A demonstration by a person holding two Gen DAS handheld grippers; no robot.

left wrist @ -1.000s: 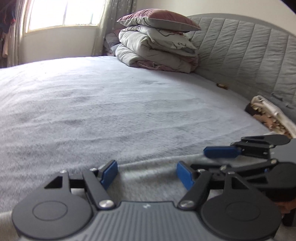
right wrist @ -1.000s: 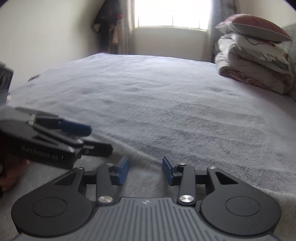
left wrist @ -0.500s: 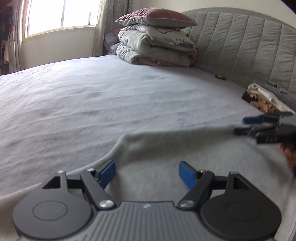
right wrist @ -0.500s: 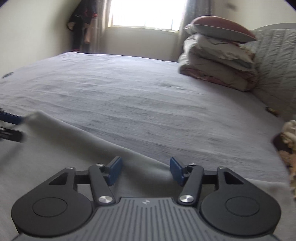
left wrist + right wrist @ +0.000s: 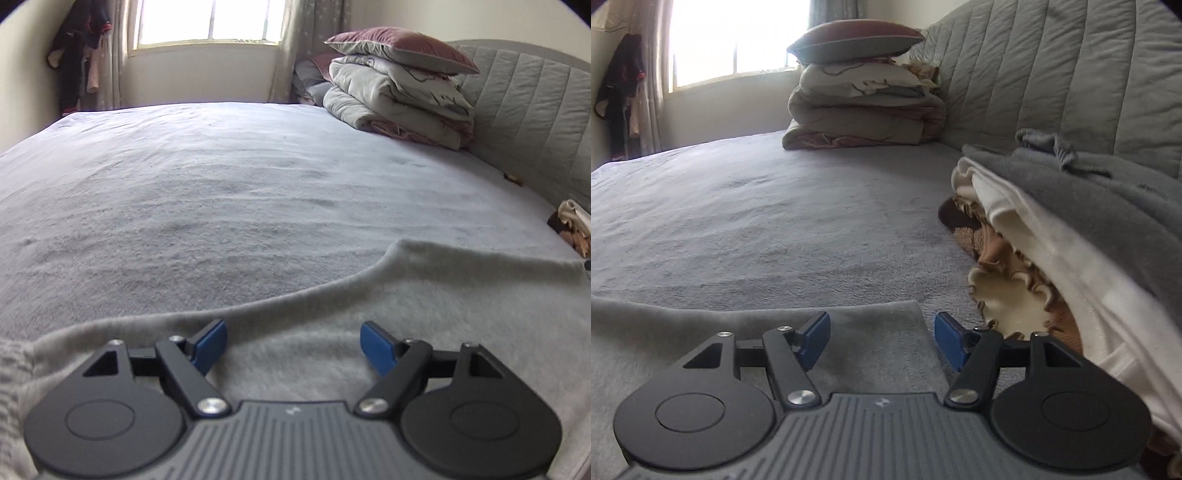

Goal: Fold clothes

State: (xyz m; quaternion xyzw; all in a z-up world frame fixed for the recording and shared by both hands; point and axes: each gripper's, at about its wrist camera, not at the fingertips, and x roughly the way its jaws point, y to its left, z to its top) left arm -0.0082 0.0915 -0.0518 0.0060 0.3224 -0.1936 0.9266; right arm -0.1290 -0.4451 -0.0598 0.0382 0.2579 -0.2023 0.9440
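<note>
- bed (image 5: 221,192): big grey cover, carries everything; the landmark here is the grey garment (image 5: 424,302), laid flat on the near part of the bed, right under both tools.
- grey garment (image 5: 849,343): its far edge runs crosswise to both views. In the left wrist view that edge climbs from low left up to a rounded corner at upper right, so the long axis reads as side to side, not away from the person.
- pile of unfolded clothes (image 5: 1052,229): just beside the garment's right-hand corner, toward the headboard (image 5: 1071,74); grey, cream and brown pieces; not touched.
- folded bedding stack (image 5: 399,99) with a pillow on top: well beyond the garment, at the far end of the bed.
- left gripper (image 5: 293,345): over the garment, just short of its far edge; jaws opening, cloth lies below them, nothing pinched.
- right gripper (image 5: 881,341): over the garment near its far right corner; jaws apart, nothing pinched.
- Judgement: the right gripper is nearer a corner, the left nearer mid-edge; a next fold likely needs both to grab that far edge, cloth lying ahead of and beneath the jaws.
</note>
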